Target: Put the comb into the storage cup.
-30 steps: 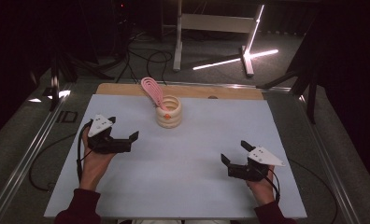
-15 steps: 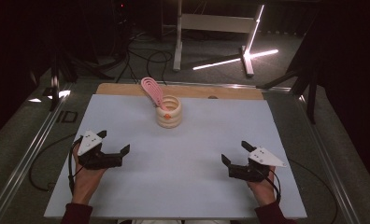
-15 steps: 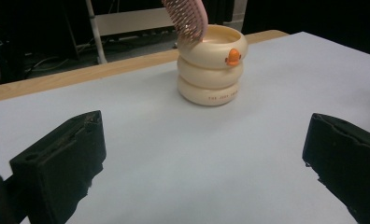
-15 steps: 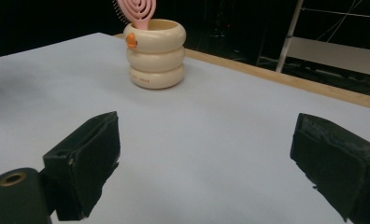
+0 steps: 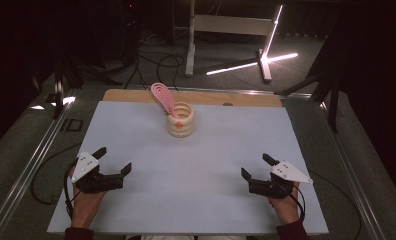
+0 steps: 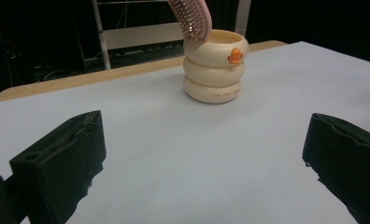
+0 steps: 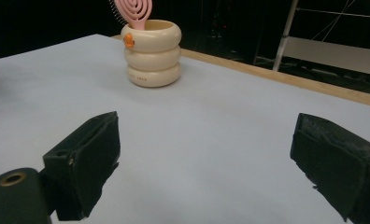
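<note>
A cream ringed cup (image 5: 181, 120) (image 6: 214, 65) (image 7: 151, 52) with a small orange mark stands at the far middle of the white table top (image 5: 211, 155). A pink hairbrush (image 5: 163, 97) (image 6: 190, 16) (image 7: 132, 13) stands in it, head up and leaning left. My left gripper (image 5: 115, 160) (image 6: 206, 163) rests near the front left of the board, jaws wide apart and empty. Near the front right lies my right gripper (image 5: 256, 166) (image 7: 211, 163), also open with nothing between its jaws.
A wooden strip (image 5: 246, 99) edges the far side of the board. Metal rails (image 5: 21, 180) run along both sides. Beyond the table stand a white frame (image 5: 226, 25), cables on the floor and a bright light bar (image 5: 251, 65).
My left gripper has drawn back toward the front left edge of the board. The right gripper has barely moved. Cup and brush stay put.
</note>
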A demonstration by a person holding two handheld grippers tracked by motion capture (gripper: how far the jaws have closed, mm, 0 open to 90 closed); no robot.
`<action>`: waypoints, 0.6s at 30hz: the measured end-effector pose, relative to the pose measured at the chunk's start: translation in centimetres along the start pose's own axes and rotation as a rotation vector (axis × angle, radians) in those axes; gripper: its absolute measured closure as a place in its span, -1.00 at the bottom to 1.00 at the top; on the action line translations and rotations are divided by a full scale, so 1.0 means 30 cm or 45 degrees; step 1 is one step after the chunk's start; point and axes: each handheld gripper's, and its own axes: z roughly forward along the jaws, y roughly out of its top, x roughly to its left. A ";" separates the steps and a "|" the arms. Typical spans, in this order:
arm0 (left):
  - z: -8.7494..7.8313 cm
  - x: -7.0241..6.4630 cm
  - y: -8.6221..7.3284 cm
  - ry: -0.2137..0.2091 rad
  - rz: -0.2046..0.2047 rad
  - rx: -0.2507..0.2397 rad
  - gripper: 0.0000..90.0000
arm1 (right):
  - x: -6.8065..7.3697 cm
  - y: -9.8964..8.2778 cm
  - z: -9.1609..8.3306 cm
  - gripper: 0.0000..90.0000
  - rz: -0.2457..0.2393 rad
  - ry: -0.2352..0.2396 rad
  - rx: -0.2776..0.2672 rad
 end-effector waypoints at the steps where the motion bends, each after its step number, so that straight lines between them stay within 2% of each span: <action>1: -0.001 -0.002 -0.002 0.007 0.009 0.001 -1.00 | -0.001 -0.001 -0.001 -0.81 -0.001 -0.002 0.002; 5: -0.007 -0.004 -0.019 0.014 0.015 -0.008 -1.00 | -0.005 -0.009 -0.005 -0.81 -0.007 -0.013 0.006; 6: -0.008 -0.005 -0.023 0.016 0.020 -0.002 -1.00 | -0.006 -0.013 -0.007 -0.81 -0.027 -0.026 0.012; 7: -0.012 -0.011 -0.031 0.026 0.047 0.016 -1.00 | -0.003 -0.022 -0.009 -0.81 -0.053 -0.041 0.025; 9: -0.016 -0.015 -0.040 0.028 0.062 0.026 -1.00 | -0.002 -0.030 -0.011 -0.81 -0.056 -0.040 0.034; 18: -0.024 -0.004 -0.057 0.043 0.040 0.034 -1.00 | 0.002 -0.042 -0.023 -0.81 -0.045 -0.039 0.037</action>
